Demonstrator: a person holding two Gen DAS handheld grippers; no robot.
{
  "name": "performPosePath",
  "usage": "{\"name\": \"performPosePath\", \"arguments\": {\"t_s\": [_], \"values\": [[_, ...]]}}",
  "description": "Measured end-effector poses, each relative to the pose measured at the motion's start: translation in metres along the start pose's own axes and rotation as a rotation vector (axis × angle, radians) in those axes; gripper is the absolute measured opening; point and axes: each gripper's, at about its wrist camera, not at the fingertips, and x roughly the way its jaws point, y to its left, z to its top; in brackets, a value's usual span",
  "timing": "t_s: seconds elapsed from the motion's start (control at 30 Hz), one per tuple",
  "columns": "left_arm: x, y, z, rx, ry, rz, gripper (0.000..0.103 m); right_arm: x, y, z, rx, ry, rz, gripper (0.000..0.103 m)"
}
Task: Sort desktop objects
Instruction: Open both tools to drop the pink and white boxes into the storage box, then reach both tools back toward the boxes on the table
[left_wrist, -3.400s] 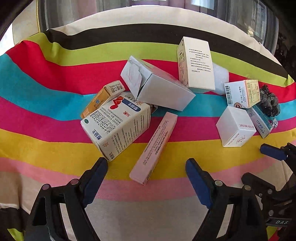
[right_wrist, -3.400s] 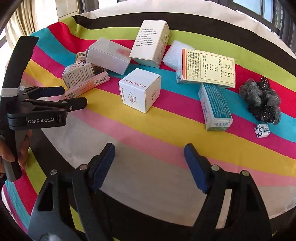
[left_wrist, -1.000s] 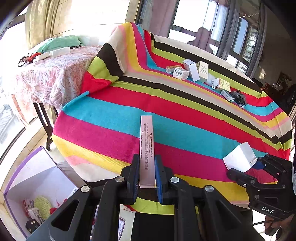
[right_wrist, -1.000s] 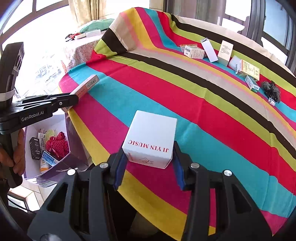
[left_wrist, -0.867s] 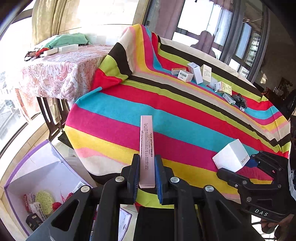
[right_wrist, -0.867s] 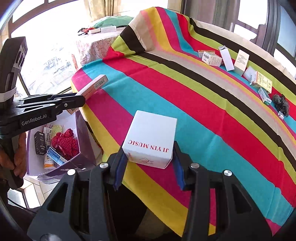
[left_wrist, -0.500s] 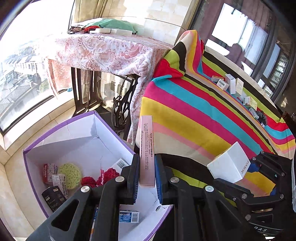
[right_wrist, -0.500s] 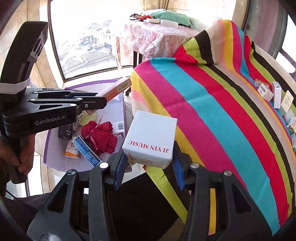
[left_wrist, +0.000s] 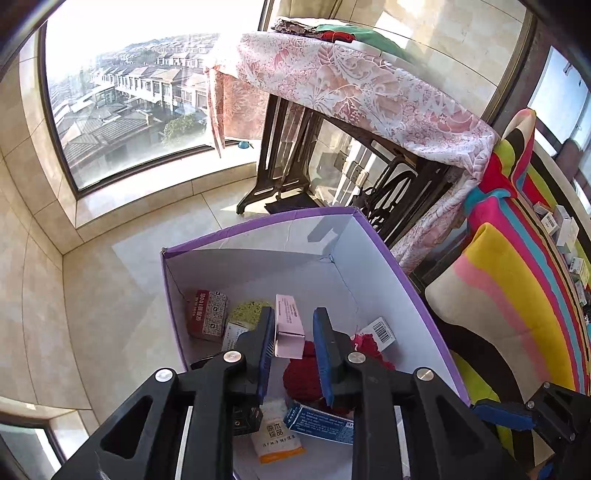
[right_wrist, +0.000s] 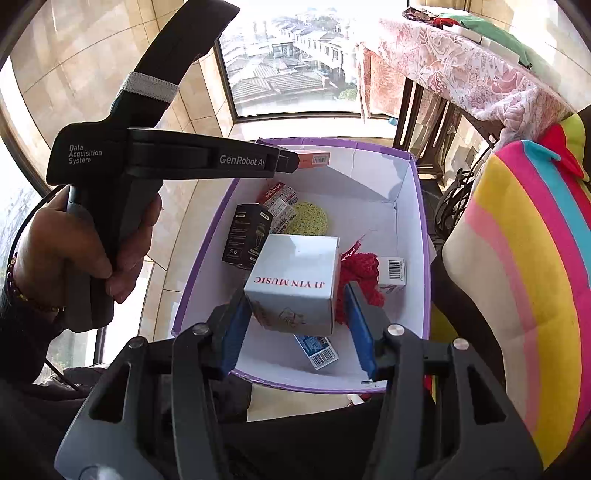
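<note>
Both my grippers over purple bin (left_wrist: 388, 254) on floor. Left gripper (left_wrist: 293, 341): jaws just opening, spread, pink carton (left_wrist: 290, 325) loose between them, no longer pinched, tipping into bin. Right gripper (right_wrist: 295, 325): jaws just opening too, gap beside white cube box (right_wrist: 295, 284), box slipping free above bin. My advice: keep both centred inside bin walls, widen fully, lift straight out. Bin holds red knit (right_wrist: 360, 277), yellow sponge (right_wrist: 308, 221), small packets. Striped desk (right_wrist: 524, 280) right of bin; tiled floor, big window behind bin.
</note>
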Motion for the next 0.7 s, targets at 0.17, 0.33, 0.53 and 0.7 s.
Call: {"name": "performPosePath", "arguments": {"t_s": [0.17,0.33,0.53,0.7], "values": [[-0.015,-0.022,0.003,0.009,-0.052,-0.033,0.076,-0.047,-0.050,-0.010,0.200,-0.104,-0.069,0.068],[-0.027,-0.103,0.017,0.182,-0.077,-0.194,0.083,-0.122,-0.120,-0.030,0.395,-0.262,-0.277,0.075],[-0.037,-0.251,0.024,0.497,-0.089,-0.384,0.086,-0.206,-0.214,-0.104,0.652,-0.294,-0.555,0.077],[-0.011,-0.383,0.028,0.785,-0.158,-0.398,0.088,-0.249,-0.280,-0.162,0.785,-0.244,-0.681,0.078]]}}
